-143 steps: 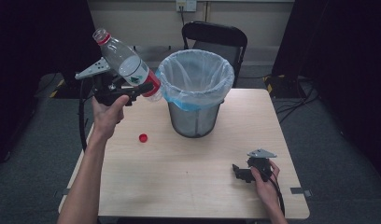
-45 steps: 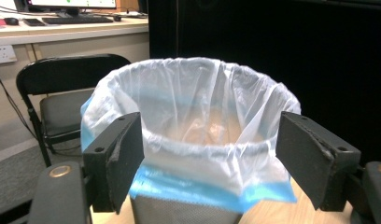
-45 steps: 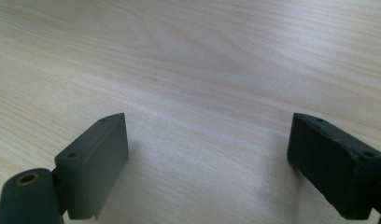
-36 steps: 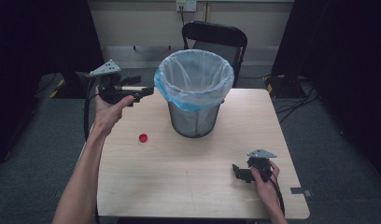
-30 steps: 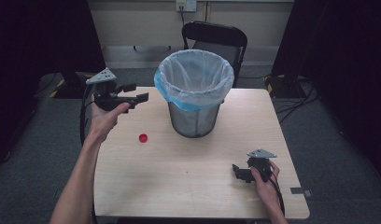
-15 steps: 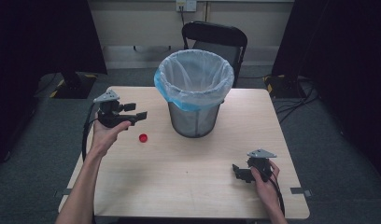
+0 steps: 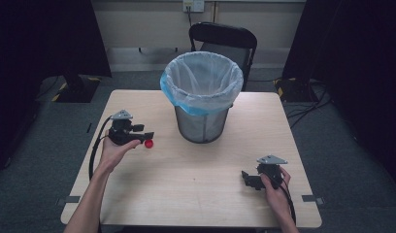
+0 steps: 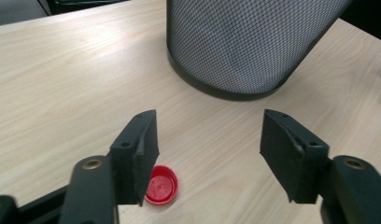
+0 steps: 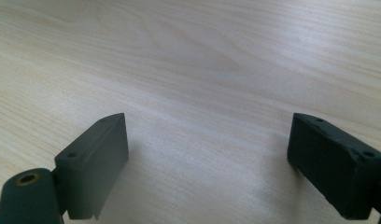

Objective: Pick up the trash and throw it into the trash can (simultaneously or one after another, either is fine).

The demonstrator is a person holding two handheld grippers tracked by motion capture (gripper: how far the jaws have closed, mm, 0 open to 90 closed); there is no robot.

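Mesh bin (image 7: 202,121) holds a clear bag (image 7: 202,80).

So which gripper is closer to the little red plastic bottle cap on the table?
Left. The left gripper is open right at the little red plastic bottle cap, which lies by one jaw. The right gripper rests far across the wooden table, near its front edge.

bin (image 7: 202,102) mid-table, cap (image 7: 149,143) left, chair (image 7: 224,41) behind
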